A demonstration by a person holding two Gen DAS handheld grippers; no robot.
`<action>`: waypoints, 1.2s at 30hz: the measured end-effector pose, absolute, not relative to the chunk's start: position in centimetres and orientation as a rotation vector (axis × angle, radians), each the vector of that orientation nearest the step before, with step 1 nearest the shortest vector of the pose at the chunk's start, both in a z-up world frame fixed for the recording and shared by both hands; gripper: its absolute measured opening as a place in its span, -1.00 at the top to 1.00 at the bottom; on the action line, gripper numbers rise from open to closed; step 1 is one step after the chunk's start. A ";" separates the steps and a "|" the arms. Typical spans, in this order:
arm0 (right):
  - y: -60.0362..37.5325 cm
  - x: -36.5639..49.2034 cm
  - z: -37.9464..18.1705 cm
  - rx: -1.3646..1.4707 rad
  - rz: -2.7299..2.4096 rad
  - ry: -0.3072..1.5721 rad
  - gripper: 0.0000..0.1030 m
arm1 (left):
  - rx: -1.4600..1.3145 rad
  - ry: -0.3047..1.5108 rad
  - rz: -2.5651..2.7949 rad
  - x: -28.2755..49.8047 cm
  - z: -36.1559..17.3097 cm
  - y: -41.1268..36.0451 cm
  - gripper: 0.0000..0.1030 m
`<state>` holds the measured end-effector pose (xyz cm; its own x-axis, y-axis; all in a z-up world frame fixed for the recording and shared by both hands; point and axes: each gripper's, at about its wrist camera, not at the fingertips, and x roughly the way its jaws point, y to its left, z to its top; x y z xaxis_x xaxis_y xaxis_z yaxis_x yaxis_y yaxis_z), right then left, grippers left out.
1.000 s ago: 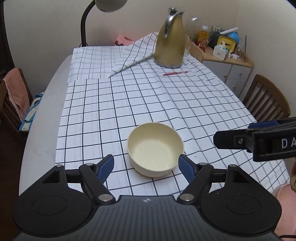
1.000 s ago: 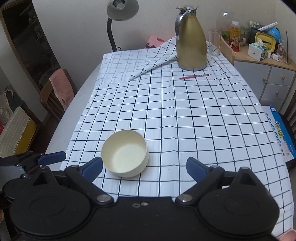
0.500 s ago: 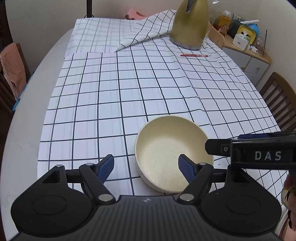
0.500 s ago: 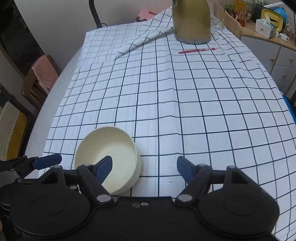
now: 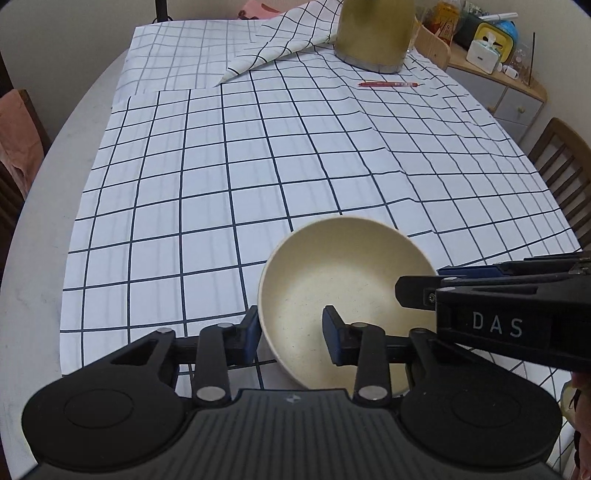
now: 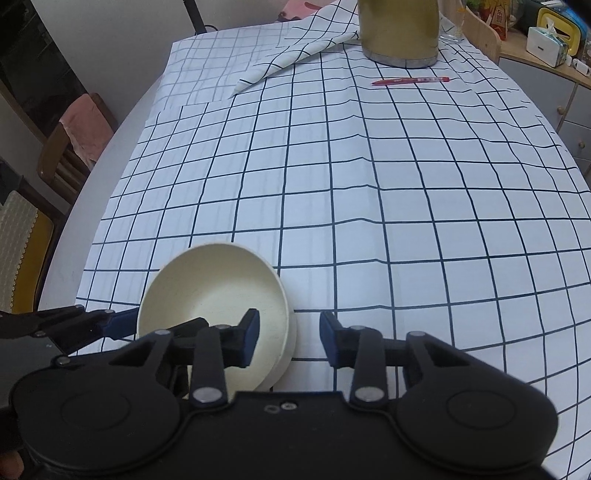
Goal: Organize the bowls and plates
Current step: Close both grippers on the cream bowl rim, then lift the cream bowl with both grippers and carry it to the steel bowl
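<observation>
The cream bowl (image 5: 347, 295) sits at the desk's (image 5: 29, 280) near edge. The left hand-held gripper (image 5: 290, 338) straddles its left rim, the right hand-held gripper (image 6: 289, 341) its right rim. Both pairs of jaws are closing, neither pair yet visibly clamped on the rim between them.

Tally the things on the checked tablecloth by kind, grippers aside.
Bowl: 1 (cream)
Jug: 1 (gold, only its lower part in view)
Pen: 1 (red)
Total: 3
</observation>
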<state>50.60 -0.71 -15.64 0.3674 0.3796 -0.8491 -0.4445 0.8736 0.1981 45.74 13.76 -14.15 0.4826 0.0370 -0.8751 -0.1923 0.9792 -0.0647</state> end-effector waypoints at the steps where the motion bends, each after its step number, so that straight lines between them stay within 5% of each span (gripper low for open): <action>1: -0.6 50.6 -15.7 -0.071 0.532 1.074 0.44 | -0.165 1.062 0.146 45.8 -14.2 13.9 0.44; 7: -0.1 50.3 -16.0 -0.117 0.521 1.071 0.84 | -0.167 1.086 0.181 45.9 -14.3 14.4 0.78; 36: -3.8 41.3 -9.5 -0.102 0.471 1.015 0.85 | -0.123 1.041 0.111 37.4 -6.5 10.3 0.84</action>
<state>41.27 -3.80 -9.49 0.4367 0.3318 -0.8362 -0.4248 0.8954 0.1334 37.35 10.26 -6.51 0.5007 0.0331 -0.8650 -0.1496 0.9876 -0.0487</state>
